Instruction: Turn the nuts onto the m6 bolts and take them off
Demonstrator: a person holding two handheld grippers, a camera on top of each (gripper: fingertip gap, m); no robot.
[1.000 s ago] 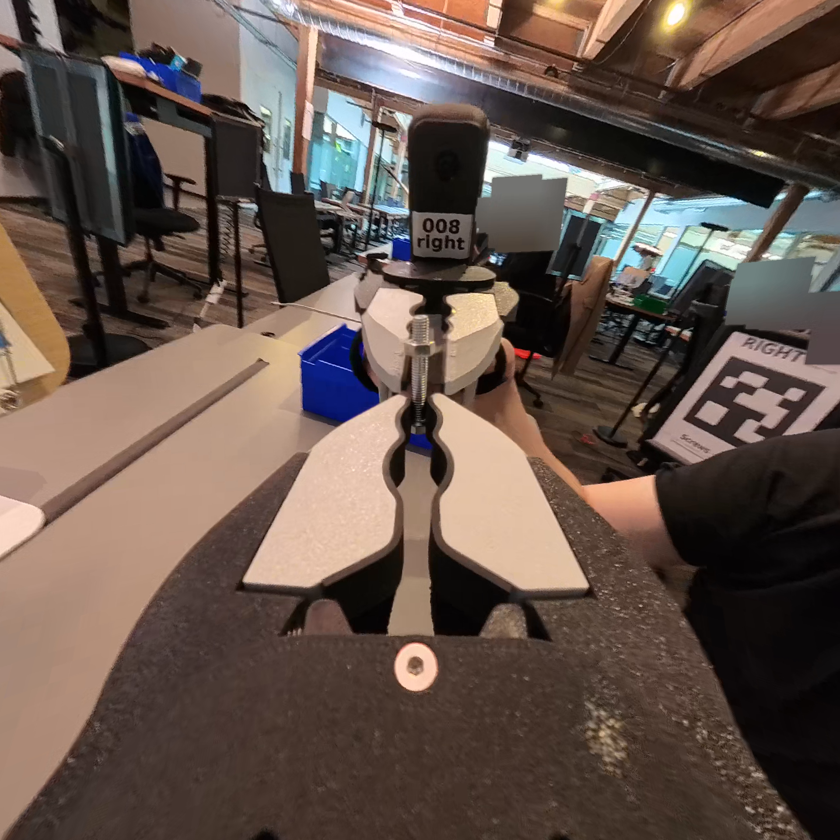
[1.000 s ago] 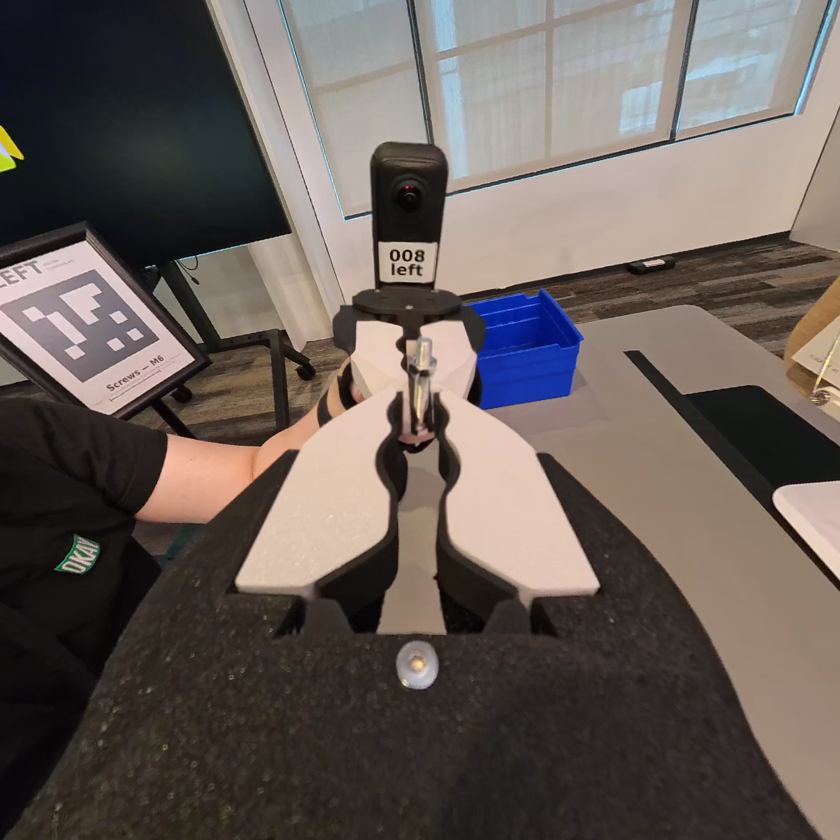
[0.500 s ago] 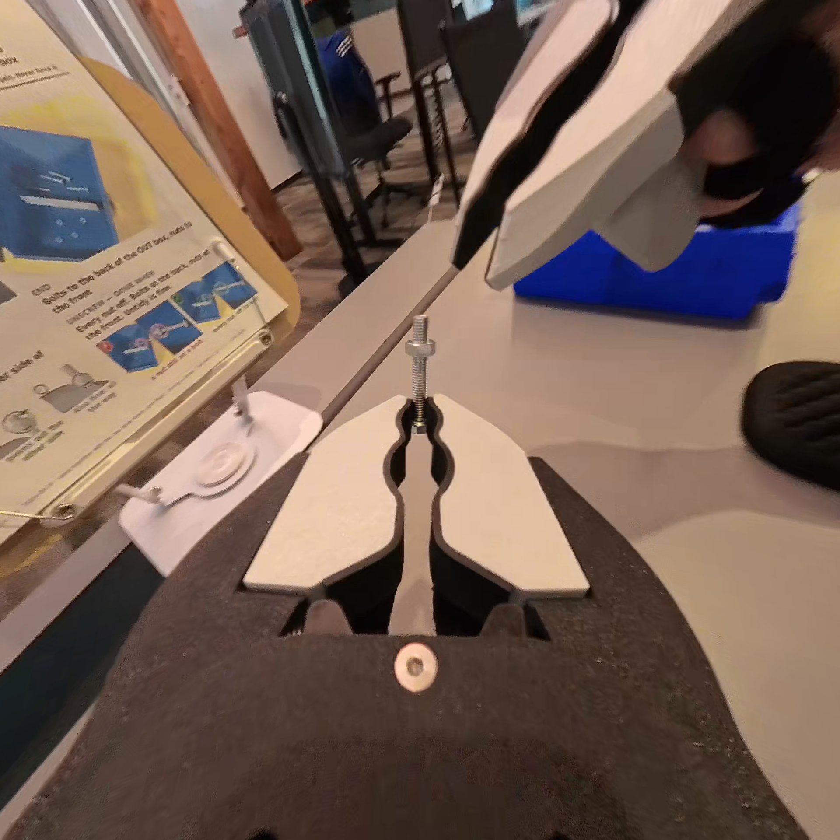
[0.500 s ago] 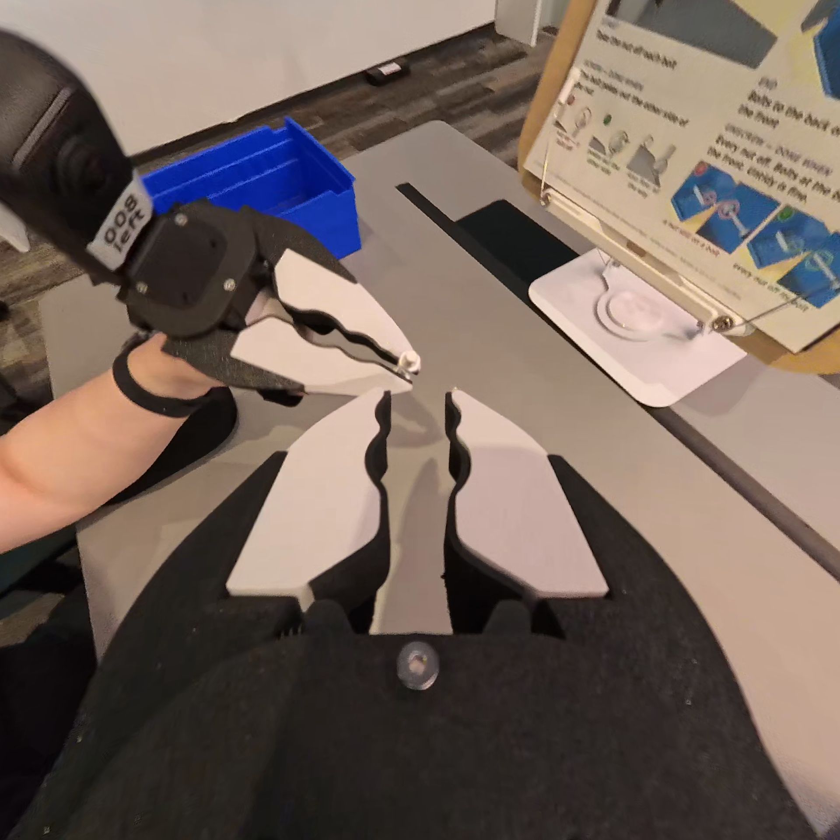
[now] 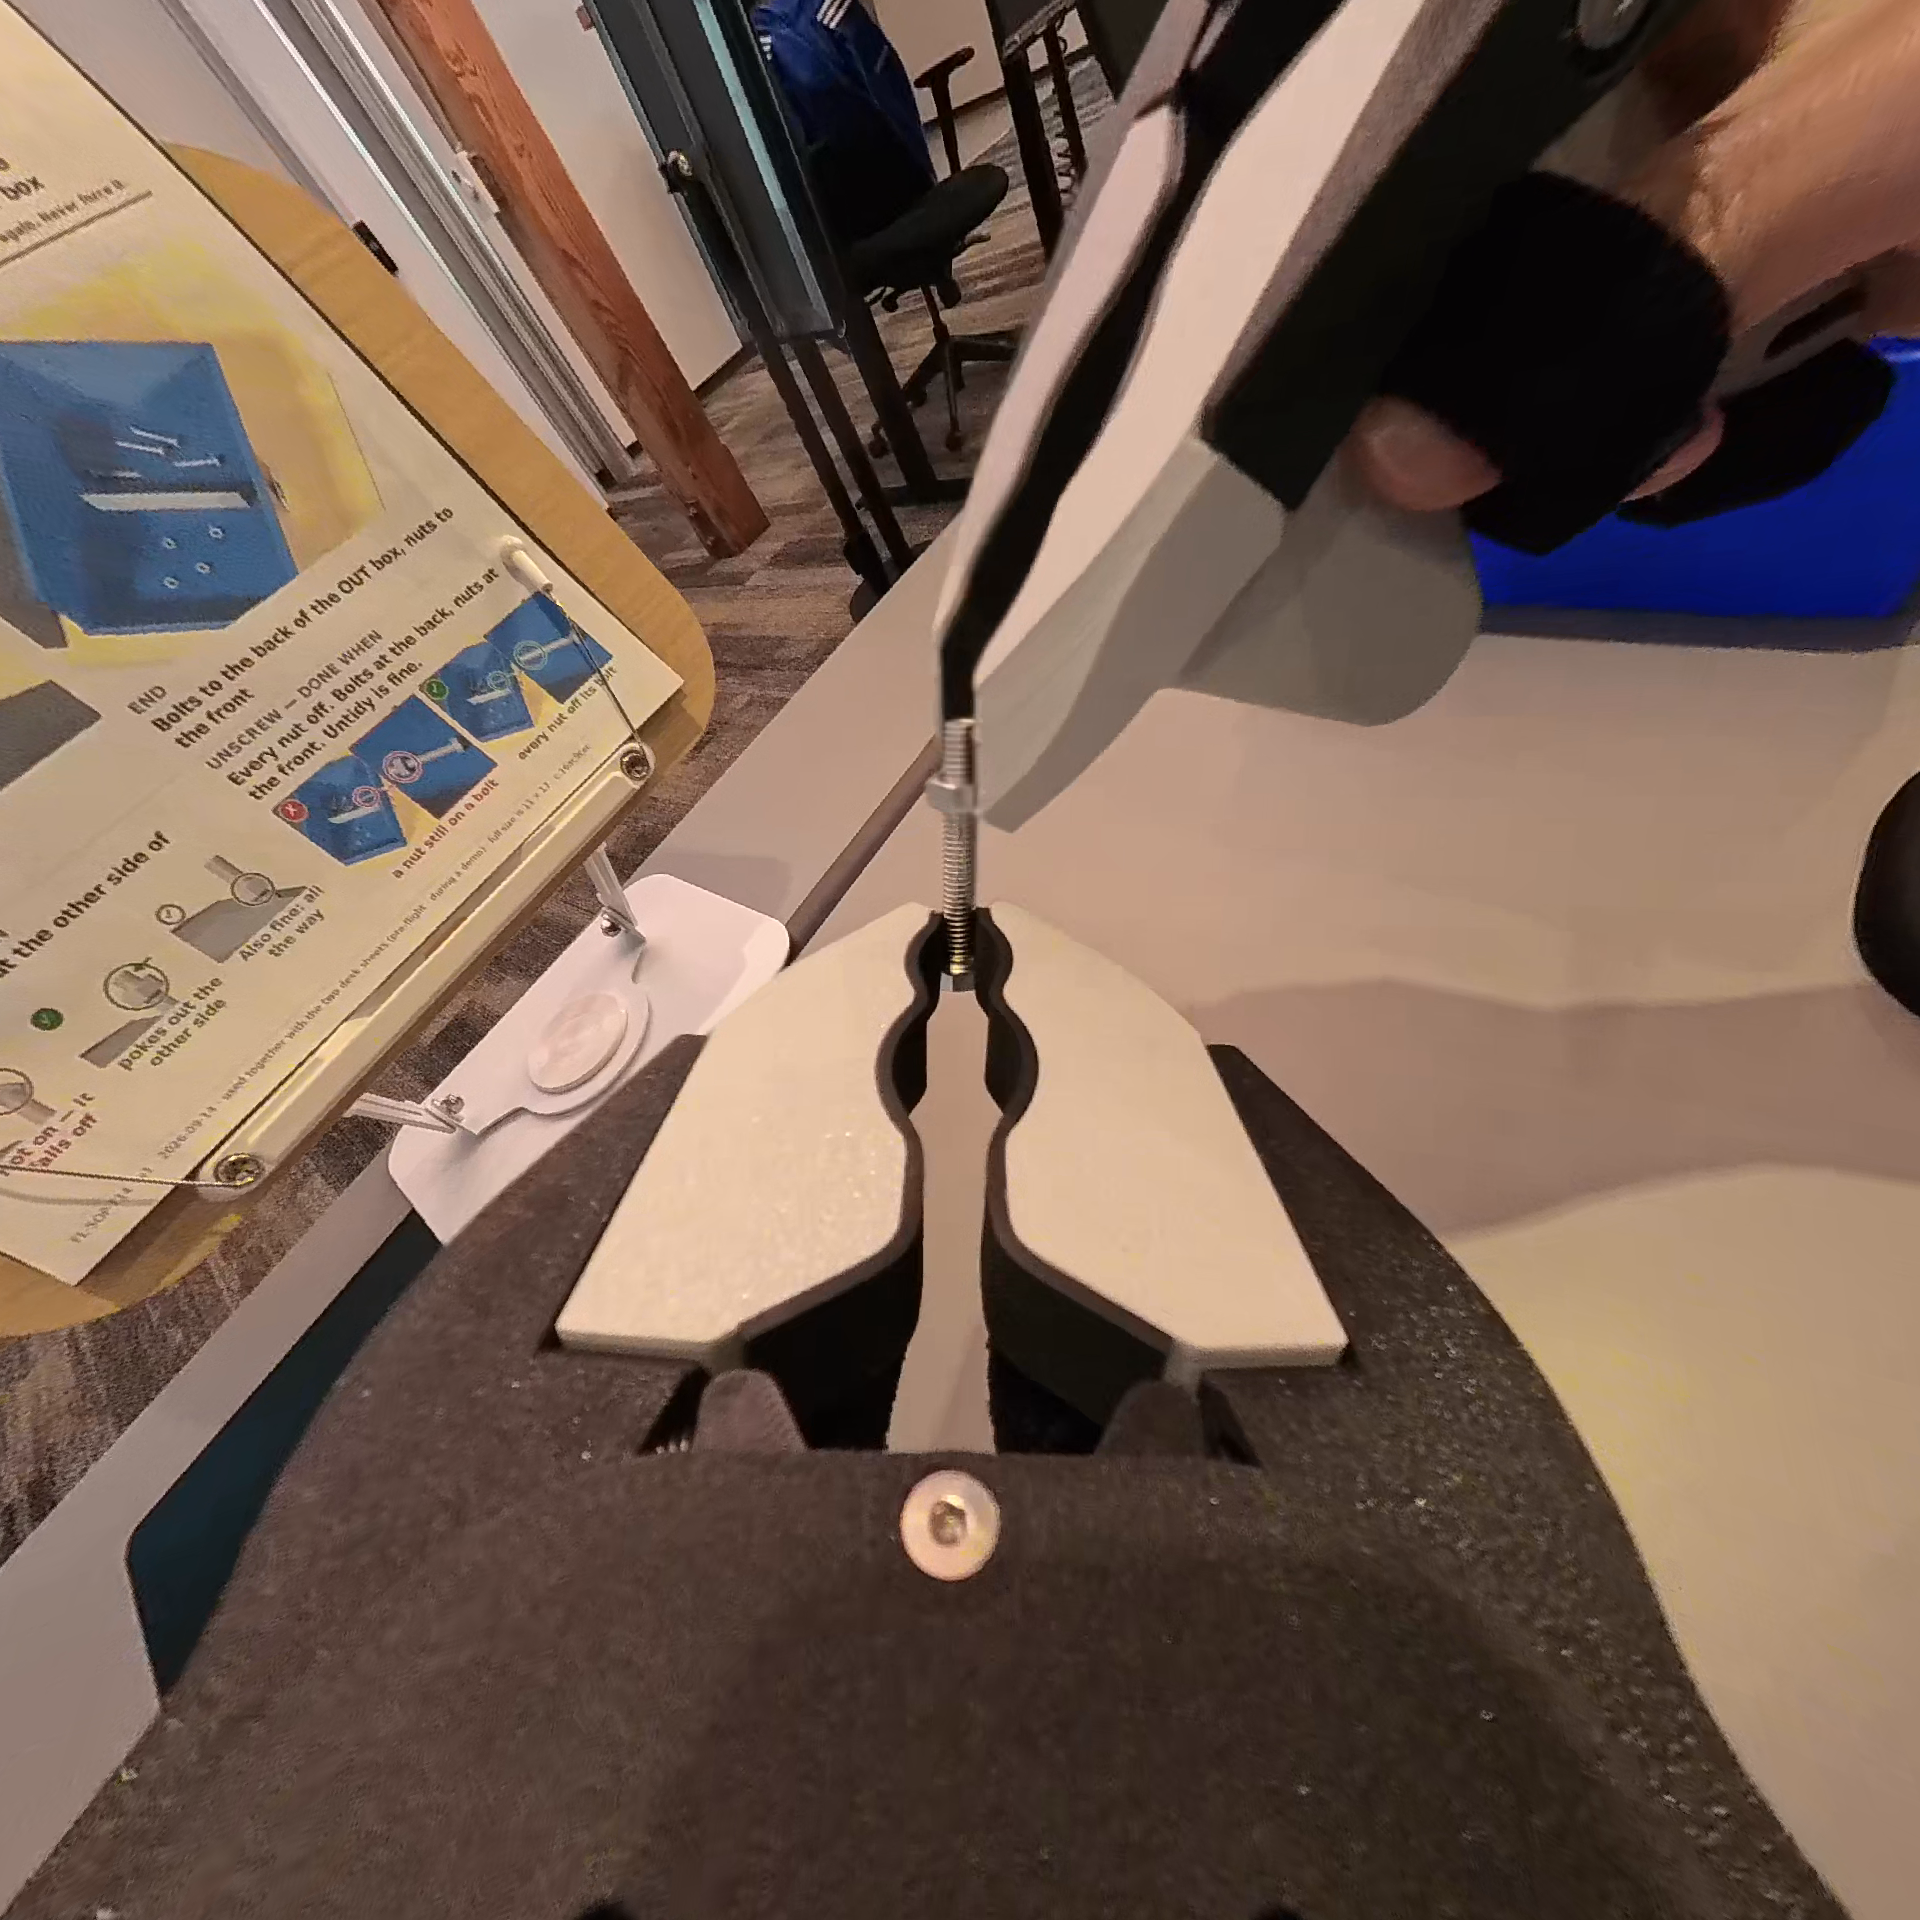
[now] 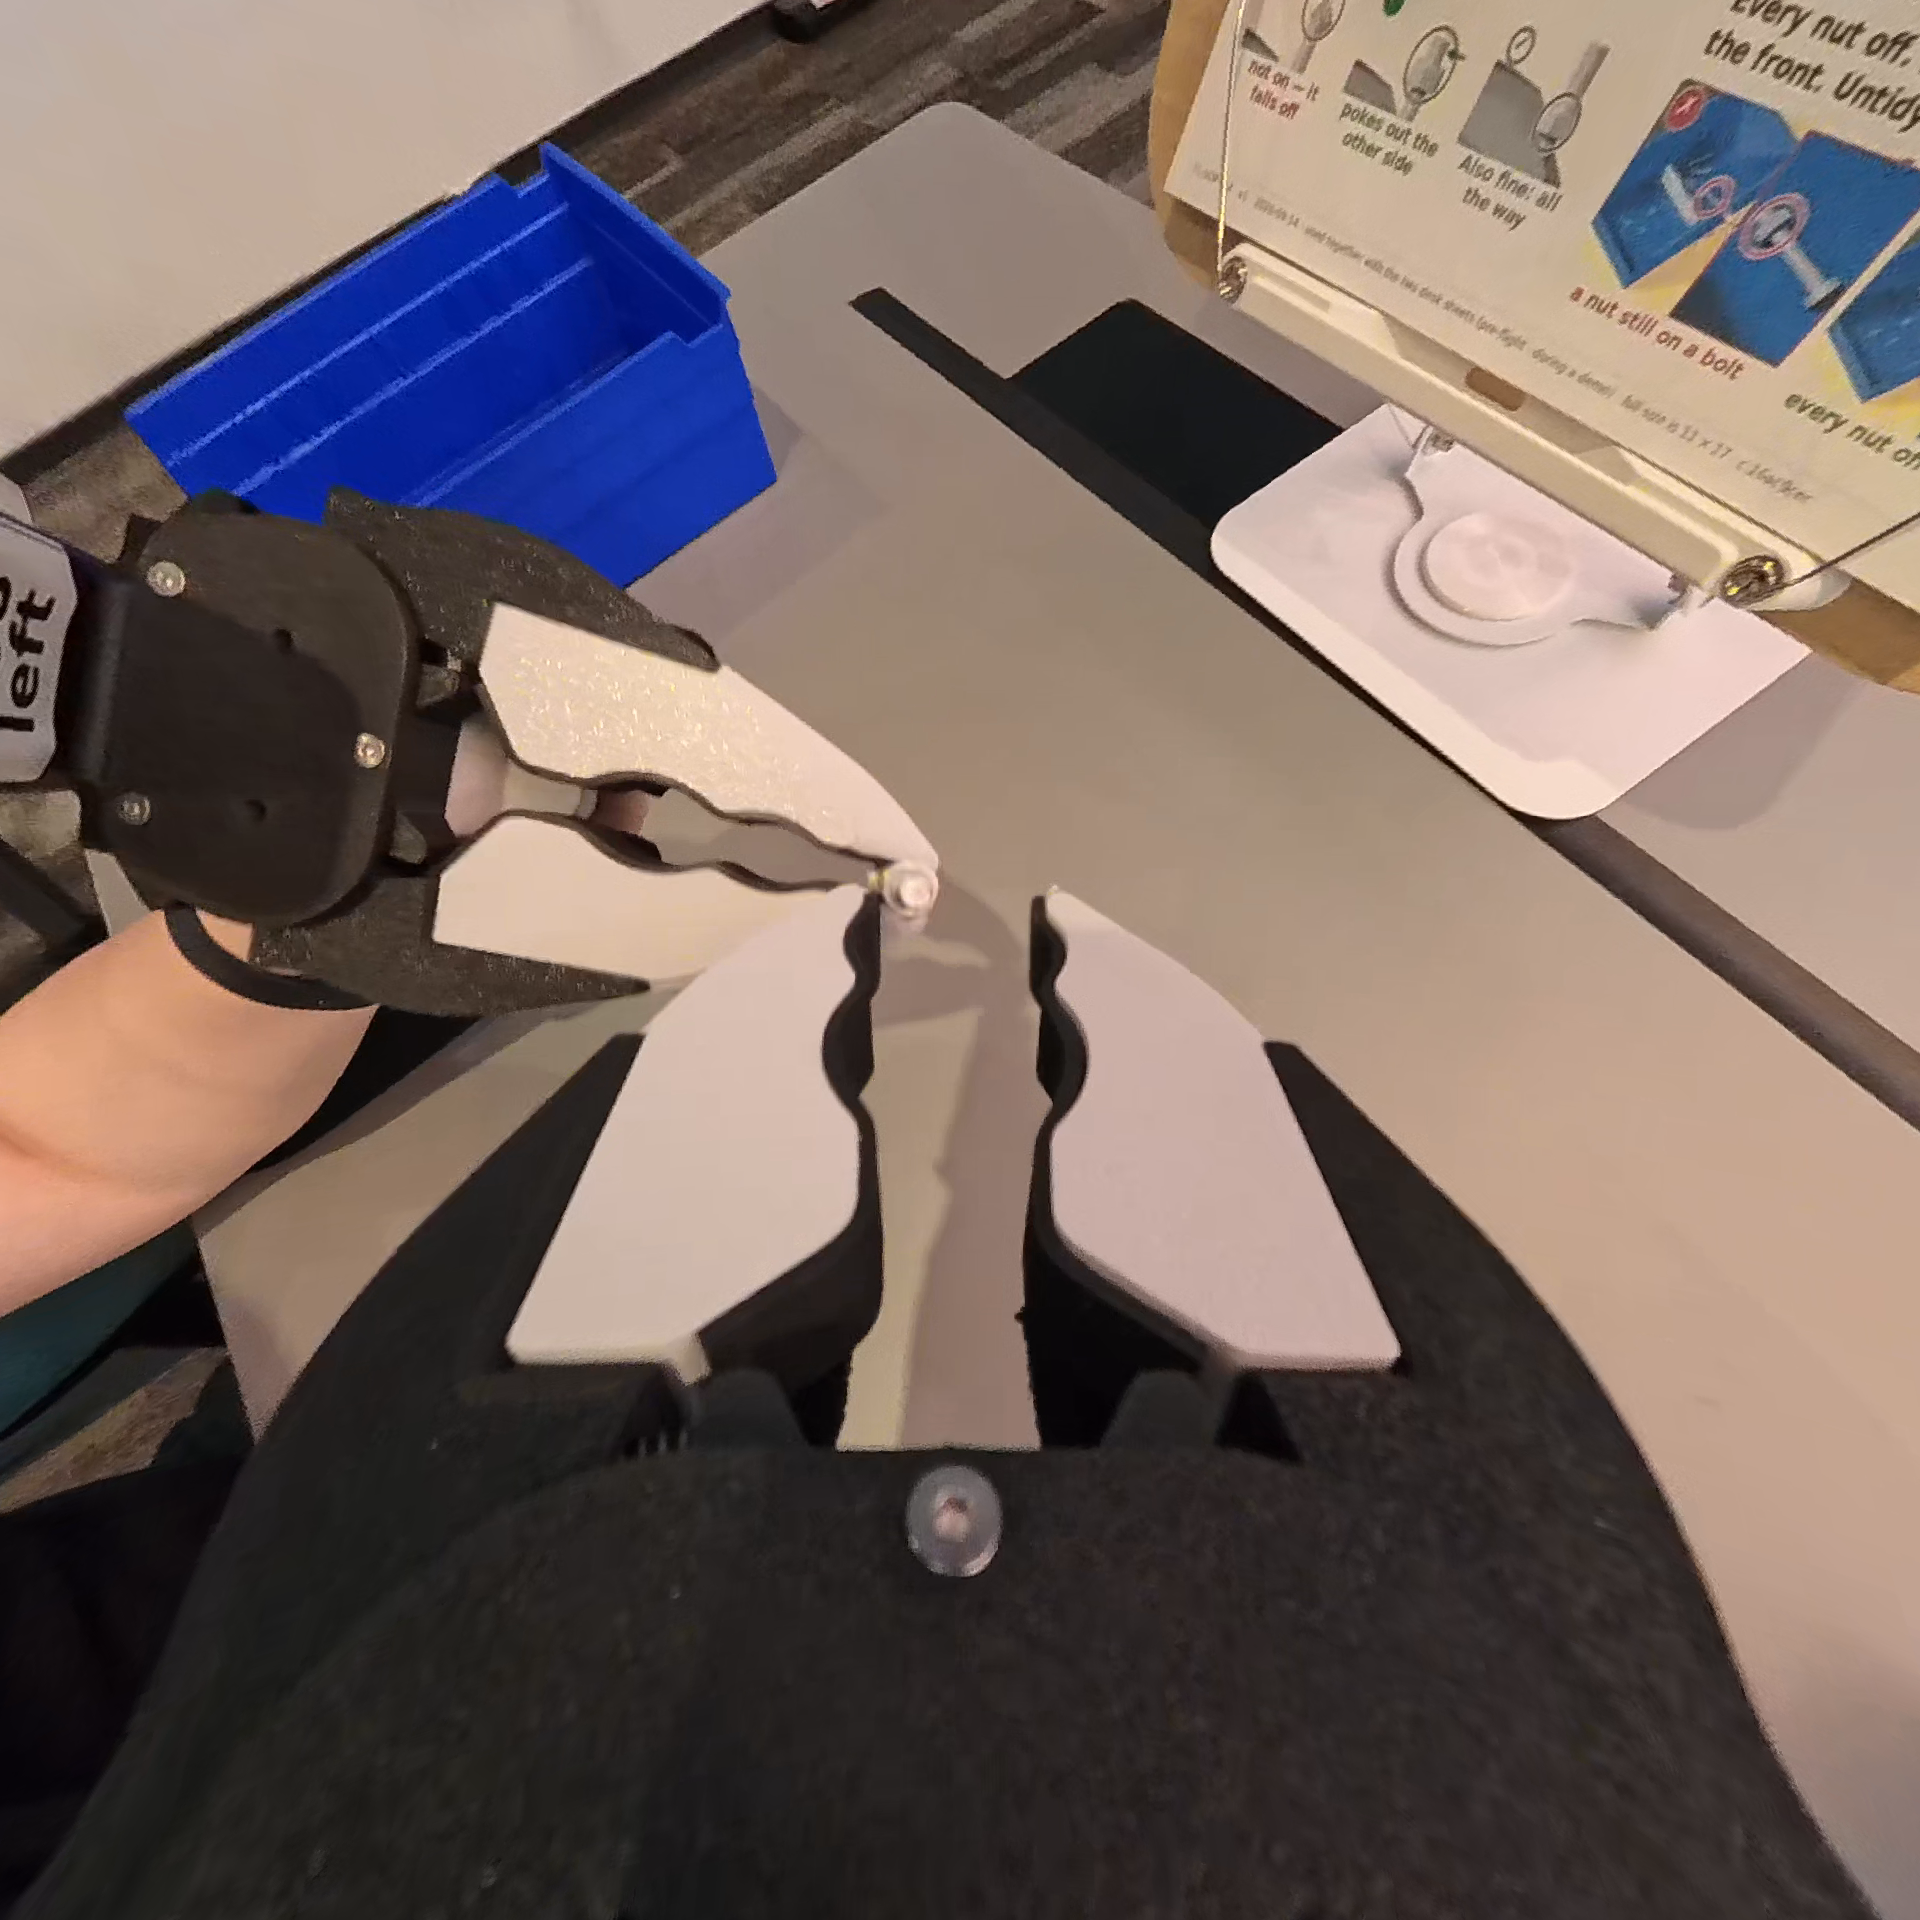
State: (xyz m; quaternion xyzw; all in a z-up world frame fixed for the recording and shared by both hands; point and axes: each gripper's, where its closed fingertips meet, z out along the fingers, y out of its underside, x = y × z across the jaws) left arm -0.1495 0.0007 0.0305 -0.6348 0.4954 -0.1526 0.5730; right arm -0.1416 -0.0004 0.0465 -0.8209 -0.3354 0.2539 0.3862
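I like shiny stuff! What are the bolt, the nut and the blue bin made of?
The bolt and its nut look like bright silvery metal, probably plated steel: they glint, and the thread ridges show. The blue bin looks like smooth moulded plastic, with an even colour, a soft sheen and ribbed walls.

The bolt (image 5: 957,862) is a slim, silver, threaded rod; its lower end sits pinched between the tips of the left gripper's (image 5: 957,940) closed jaws, shaft standing out beyond them; a silver hex nut (image 5: 953,798) rides high on the thread, just beside the right gripper's (image 6: 956,902) parted jaw tips.
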